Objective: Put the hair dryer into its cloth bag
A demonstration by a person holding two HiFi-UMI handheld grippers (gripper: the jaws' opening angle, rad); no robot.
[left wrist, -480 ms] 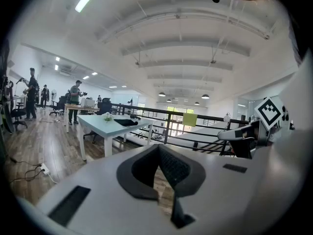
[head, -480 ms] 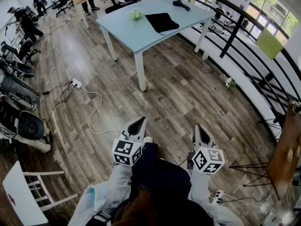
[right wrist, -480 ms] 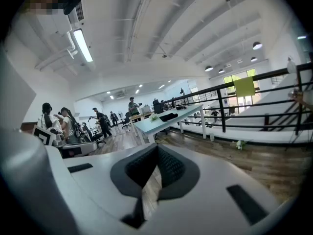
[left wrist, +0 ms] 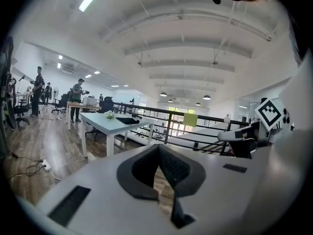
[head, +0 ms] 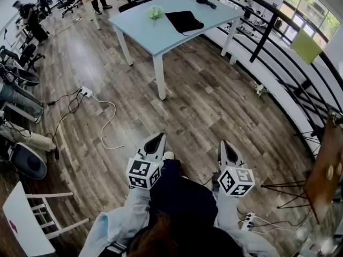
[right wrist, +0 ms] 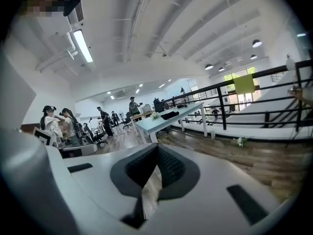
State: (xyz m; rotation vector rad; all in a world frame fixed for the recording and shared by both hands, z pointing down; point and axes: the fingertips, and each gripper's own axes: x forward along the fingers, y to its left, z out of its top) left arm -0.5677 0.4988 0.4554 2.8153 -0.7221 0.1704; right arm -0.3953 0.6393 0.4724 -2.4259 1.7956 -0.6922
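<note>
The left gripper (head: 156, 142) and right gripper (head: 227, 151) are held low in the frame, close to the person's body, each with its jaws pressed together on nothing. At the top of the frame, well away, the pale blue table (head: 144, 33) carries the black cloth bag (head: 184, 21). The dark hair dryer (head: 206, 4) lies apart from the bag, nearer the table's upper right corner.

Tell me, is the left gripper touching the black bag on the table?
Apart. The head view shows the left gripper over the floor, far from the black bag on the table.
</note>
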